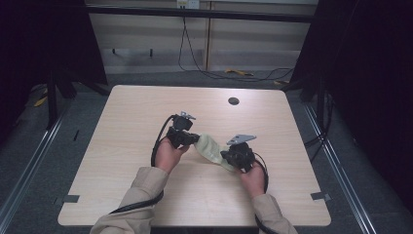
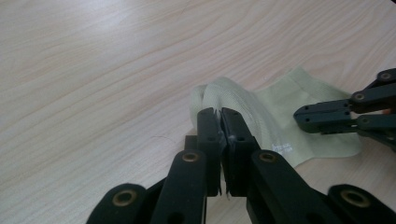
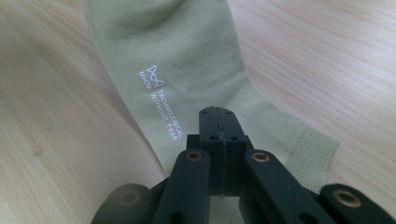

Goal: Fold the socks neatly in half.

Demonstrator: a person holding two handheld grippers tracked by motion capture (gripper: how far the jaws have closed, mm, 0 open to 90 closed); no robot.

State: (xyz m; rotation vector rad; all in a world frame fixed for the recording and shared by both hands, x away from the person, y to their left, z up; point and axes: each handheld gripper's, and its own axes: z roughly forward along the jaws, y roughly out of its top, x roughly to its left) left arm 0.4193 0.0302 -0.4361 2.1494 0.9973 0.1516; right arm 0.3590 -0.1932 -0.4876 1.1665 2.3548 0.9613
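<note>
A pale wooden table [image 1: 122, 146] carries a light green sock [image 3: 187, 60], stretched between the two tools. The left hand-held gripper [image 2: 219, 116] has its jaws pinched on a bunched fold at one end, and the right hand-held gripper [image 3: 218, 116] is clamped on the other end, beside the white lettering [image 3: 161, 102].

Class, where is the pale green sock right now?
In the high view, the sock lies mid-table between the left gripper and the right gripper, each pinching one end.

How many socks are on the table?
1. The pale green fabric sock lies mid-table, pinched between the left tool and the right tool. A second could hide folded inside; I cannot tell.
</note>
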